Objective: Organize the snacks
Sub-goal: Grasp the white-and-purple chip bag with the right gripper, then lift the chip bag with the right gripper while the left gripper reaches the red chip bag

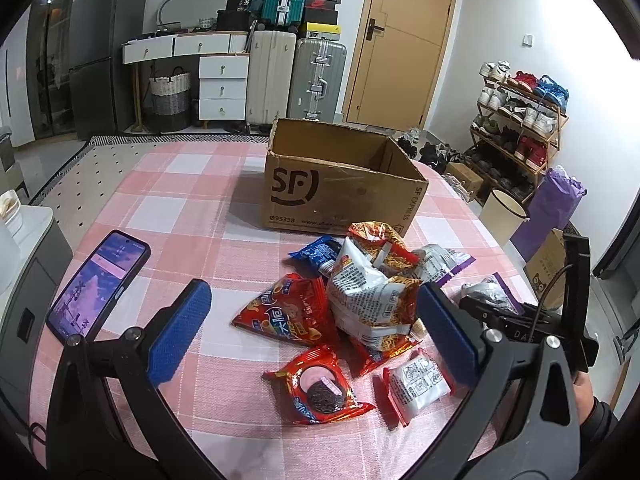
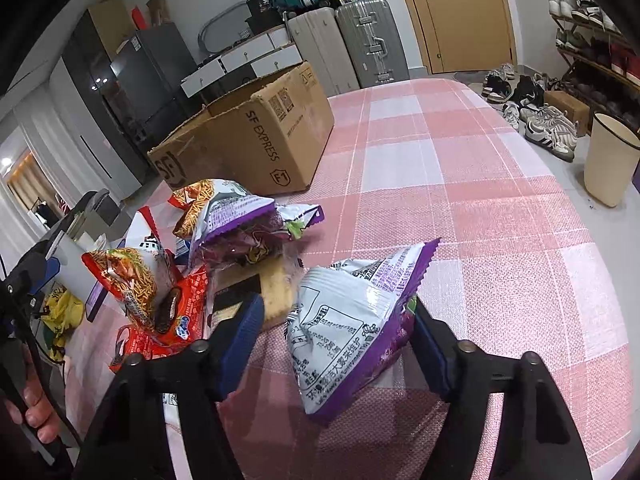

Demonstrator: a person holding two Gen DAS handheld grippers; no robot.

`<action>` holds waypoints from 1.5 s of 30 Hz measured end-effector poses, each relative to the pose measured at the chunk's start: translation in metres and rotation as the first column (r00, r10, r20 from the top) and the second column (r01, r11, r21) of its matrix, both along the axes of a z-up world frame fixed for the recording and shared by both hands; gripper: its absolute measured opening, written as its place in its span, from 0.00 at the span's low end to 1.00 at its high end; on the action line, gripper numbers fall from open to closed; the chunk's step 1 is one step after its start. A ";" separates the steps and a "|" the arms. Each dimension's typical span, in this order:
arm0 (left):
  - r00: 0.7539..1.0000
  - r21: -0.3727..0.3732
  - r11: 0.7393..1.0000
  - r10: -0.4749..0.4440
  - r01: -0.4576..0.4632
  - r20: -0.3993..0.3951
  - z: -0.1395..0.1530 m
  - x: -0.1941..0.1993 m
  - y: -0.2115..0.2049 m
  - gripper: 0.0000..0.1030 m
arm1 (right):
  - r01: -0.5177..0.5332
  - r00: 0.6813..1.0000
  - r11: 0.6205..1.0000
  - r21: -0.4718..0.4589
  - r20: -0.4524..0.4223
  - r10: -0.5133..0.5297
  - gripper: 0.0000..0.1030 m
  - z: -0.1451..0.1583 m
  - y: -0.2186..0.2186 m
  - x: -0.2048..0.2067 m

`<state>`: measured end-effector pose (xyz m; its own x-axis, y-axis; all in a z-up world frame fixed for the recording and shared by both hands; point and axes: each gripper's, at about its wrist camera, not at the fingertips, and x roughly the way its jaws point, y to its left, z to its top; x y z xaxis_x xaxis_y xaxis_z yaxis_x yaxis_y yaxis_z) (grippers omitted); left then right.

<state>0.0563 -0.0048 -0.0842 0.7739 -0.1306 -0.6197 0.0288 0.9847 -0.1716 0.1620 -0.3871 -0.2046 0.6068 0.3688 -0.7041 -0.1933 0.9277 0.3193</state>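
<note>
Crinkling silver-purple snack packet [image 2: 344,332], upright

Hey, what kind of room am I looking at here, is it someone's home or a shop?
Most likely a lived-in home, perhaps an entryway or dining area. A shoe rack full of sneakers stands by a wooden door, suitcases are stacked against the wall, and a table with a pink checked cloth holds an SF Express cardboard box.

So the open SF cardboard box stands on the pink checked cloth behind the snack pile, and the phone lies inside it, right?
Not quite. The SF cardboard box does stand behind the snack pile on the cloth, but the phone lies on the cloth left of the pile, outside the box. The left wrist view shows it.
</note>
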 end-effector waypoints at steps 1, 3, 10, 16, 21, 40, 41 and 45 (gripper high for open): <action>1.000 -0.002 1.000 0.000 0.000 -0.004 0.001 -0.001 0.002 0.99 | 0.004 1.000 1.000 -0.001 -0.003 -0.004 0.60 -0.001 -0.001 0.000; 1.000 -0.004 1.000 0.004 -0.004 -0.004 0.000 -0.002 0.003 0.99 | 0.000 1.000 1.000 0.010 -0.020 0.001 0.55 -0.004 -0.001 0.000; 1.000 -0.006 1.000 0.022 -0.022 0.000 -0.001 -0.003 0.009 0.99 | 0.004 1.000 1.000 0.013 -0.009 -0.004 0.43 -0.003 -0.004 -0.004; 0.999 -0.012 0.999 0.038 -0.038 -0.008 -0.003 -0.004 0.017 0.99 | 0.001 1.000 1.000 0.017 0.006 -0.002 0.42 -0.002 -0.005 -0.008; 0.999 -0.018 0.999 0.046 -0.046 -0.022 -0.006 -0.004 0.021 0.99 | 0.002 1.000 1.000 0.022 0.009 -0.002 0.42 0.000 -0.005 -0.010; 0.997 -0.026 0.998 0.056 -0.057 -0.052 -0.024 0.010 0.031 0.99 | -0.013 0.999 0.999 0.030 0.038 0.012 0.42 0.013 -0.005 -0.018; 0.997 -0.022 0.998 0.057 -0.059 -0.058 -0.026 0.012 0.031 0.99 | -0.014 0.999 0.999 0.032 0.037 0.013 0.42 0.012 -0.006 -0.018; 0.996 -0.022 0.998 0.054 -0.056 -0.076 -0.034 0.020 0.033 0.99 | -0.015 0.999 0.999 0.033 0.037 0.013 0.42 0.013 -0.006 -0.019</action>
